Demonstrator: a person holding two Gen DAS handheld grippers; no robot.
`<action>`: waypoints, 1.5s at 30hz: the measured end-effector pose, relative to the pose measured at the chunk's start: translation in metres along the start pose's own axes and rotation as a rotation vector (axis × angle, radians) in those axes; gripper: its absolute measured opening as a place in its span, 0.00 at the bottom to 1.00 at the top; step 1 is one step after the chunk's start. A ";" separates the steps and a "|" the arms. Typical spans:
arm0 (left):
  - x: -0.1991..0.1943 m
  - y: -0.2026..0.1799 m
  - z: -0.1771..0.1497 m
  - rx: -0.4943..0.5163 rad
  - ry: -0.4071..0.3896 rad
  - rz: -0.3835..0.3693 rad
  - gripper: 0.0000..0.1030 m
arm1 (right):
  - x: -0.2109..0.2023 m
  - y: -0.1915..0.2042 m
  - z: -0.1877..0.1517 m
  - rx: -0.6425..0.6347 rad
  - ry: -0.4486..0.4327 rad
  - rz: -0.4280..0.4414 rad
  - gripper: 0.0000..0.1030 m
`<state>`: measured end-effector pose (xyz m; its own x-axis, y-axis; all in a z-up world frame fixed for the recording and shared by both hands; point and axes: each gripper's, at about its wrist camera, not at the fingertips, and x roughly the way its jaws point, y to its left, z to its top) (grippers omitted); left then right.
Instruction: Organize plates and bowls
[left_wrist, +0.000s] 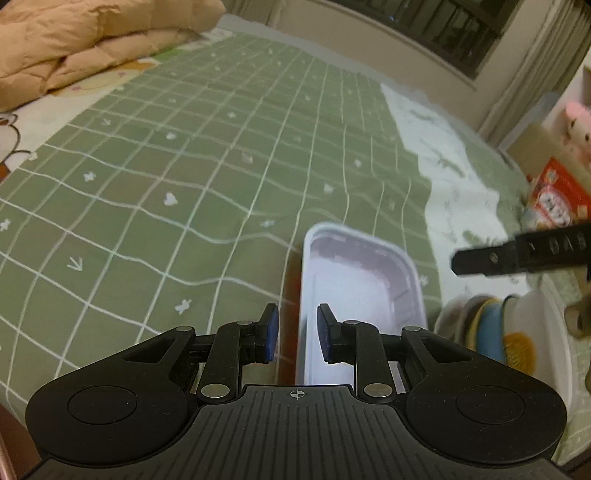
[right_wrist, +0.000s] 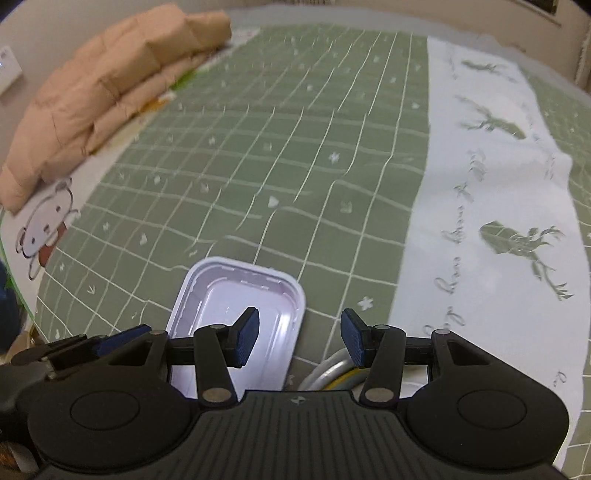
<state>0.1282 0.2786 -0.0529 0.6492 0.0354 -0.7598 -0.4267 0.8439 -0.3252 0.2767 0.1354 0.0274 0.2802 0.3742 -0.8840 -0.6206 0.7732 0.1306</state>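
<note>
The white tray (left_wrist: 360, 291) lies just ahead of the left gripper (left_wrist: 295, 332), whose jaws stand narrowly parted and empty. Stacked bowls (left_wrist: 487, 325) sit to its right. The right gripper (right_wrist: 297, 339) gapes wide above them.

Right gripper (right_wrist: 297, 341) jaws stand apart, nothing between them. White rectangular tray (right_wrist: 236, 295) lies on green checked bedspread (right_wrist: 258, 147) below left finger. Plate rims (right_wrist: 332, 373) show near right finger. Tan duvet (right_wrist: 103, 92) upper left.

Both wrist views look down close over the bed's (left_wrist: 207, 155) near edge — sharing the white tray (right_wrist: 236, 295)
</note>
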 end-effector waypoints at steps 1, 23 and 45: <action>0.004 0.001 -0.002 -0.001 0.014 -0.010 0.25 | 0.007 0.005 0.002 -0.011 0.013 -0.012 0.48; 0.003 0.039 -0.016 -0.050 0.050 -0.039 0.26 | 0.065 0.071 -0.007 -0.036 0.162 0.028 0.50; 0.000 0.073 -0.022 -0.087 0.061 -0.010 0.26 | 0.069 0.070 -0.098 0.043 -0.109 0.155 0.51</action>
<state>0.0834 0.3281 -0.0893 0.6152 -0.0074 -0.7883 -0.4752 0.7944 -0.3783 0.1809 0.1657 -0.0687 0.2628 0.5420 -0.7982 -0.6312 0.7223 0.2827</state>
